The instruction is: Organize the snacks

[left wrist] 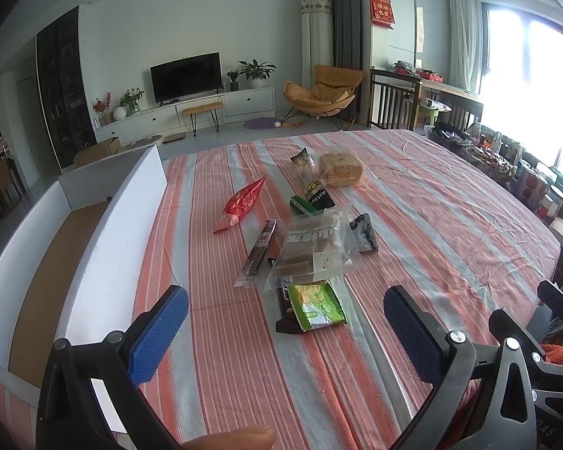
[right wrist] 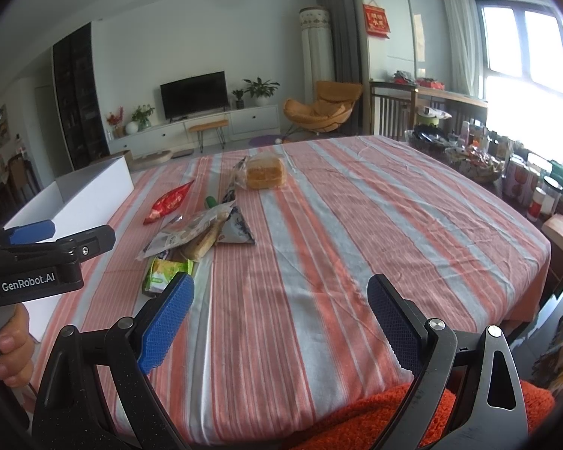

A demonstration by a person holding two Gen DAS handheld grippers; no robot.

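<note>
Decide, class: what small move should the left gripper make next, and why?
Probably ease the left gripper forward and down onto the green packet. It is open and empty, that snack lies nearest, and the white box waits alongside.

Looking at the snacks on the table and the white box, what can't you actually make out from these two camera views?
- Dark bar: left wrist view, mostly under the green packet.
- White box floor: right wrist view, hidden by its near wall and the left gripper.
- Clear wrapped cakes: label print too small in both views.

Dark wrapper [left wrist: 283, 313] under the green packet [left wrist: 319, 305] — mostly hidden
</note>
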